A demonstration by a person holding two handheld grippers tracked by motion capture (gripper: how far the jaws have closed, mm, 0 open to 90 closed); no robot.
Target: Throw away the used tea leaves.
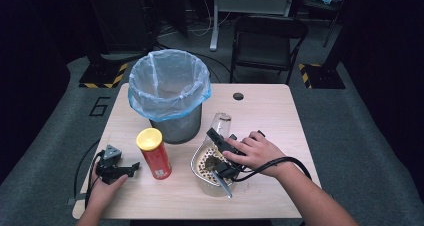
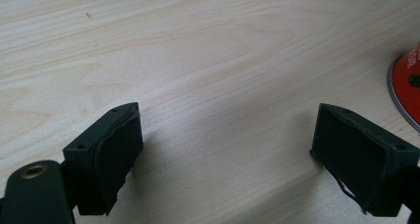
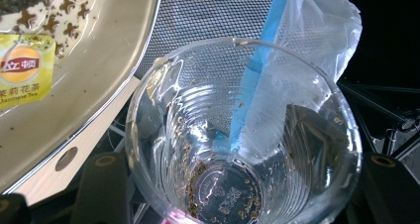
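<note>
Wooden table: right gripper clenches clear plastic cup, tilted, mouth toward person, base toward far bin. Left gripper released, resting left of red can.

Both grippers are black, and the left gripper carries a grey three-cornered plate on top. In the left gripper view its two jaws are flat black blocks with small screw holes, and a brass-coloured screw sits on the body. A thick black cable trails from the right gripper; the person's forearms are bare.
</note>
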